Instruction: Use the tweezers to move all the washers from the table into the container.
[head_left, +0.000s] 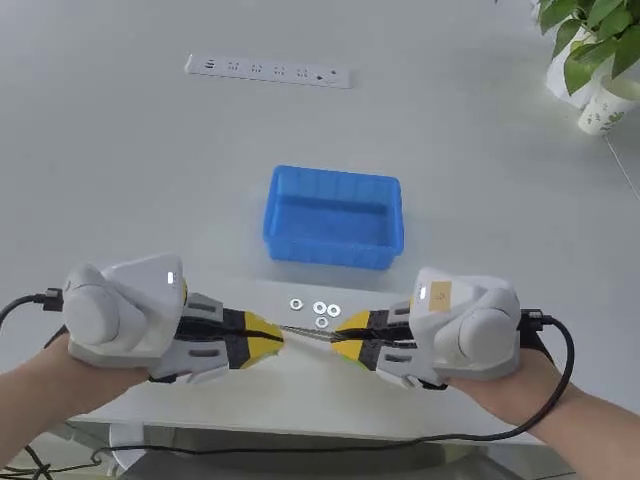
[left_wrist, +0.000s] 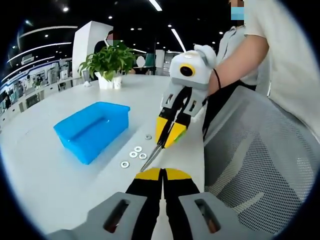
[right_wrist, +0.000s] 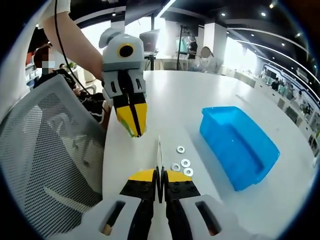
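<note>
Left gripper (head_left: 262, 338), jaws pressed together on nothing, faces the right gripper (head_left: 347, 340), which pinches the tweezers (head_left: 305, 333) by their rear end. Four washers (head_left: 319, 309) lie on the table (head_left: 150, 170) just at 12 o'clock of the tweezer tips. The blue container (head_left: 335, 215) stands farther off at 12 o'clock. Judged step: taking the first washer. Swing the tips toward an outlying washer, straddle its rim, and squeeze gently so that it does not flick away.

no legible text, brand or number, faint marks on the power strip (head_left: 268, 70) well beyond the right tool (head_left: 340, 334), too small to read
</note>
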